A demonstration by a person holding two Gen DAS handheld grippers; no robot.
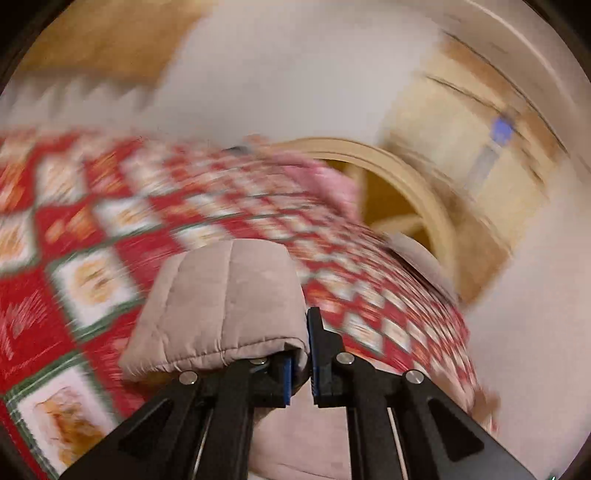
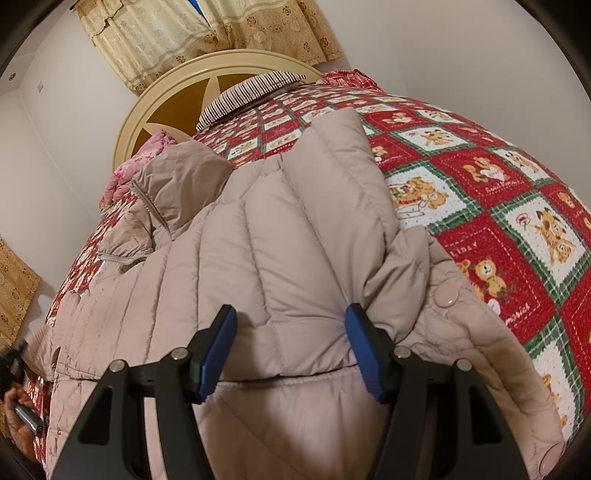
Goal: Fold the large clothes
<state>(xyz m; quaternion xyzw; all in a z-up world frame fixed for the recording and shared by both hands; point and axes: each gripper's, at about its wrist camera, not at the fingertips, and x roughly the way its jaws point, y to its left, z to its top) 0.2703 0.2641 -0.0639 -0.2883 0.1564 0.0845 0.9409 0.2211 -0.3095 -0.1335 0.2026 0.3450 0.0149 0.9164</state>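
Observation:
A large beige quilted puffer jacket (image 2: 280, 236) lies spread on a bed with a red, white and green patchwork quilt (image 2: 498, 206). My right gripper (image 2: 291, 347) is open, its blue-padded fingers (image 2: 218, 350) resting on the jacket's folded sleeve edge. My left gripper (image 1: 301, 363) is shut on a quilted edge of the jacket (image 1: 221, 306) and holds it lifted over the quilt (image 1: 74, 221). The left wrist view is blurred by motion.
A cream round headboard (image 2: 155, 96) stands at the far end, with a striped pillow (image 2: 251, 92) and pink cloth (image 2: 136, 166) near it. Beige curtains (image 2: 207, 33) hang behind. A hand with the other gripper shows at the left edge (image 2: 18, 406).

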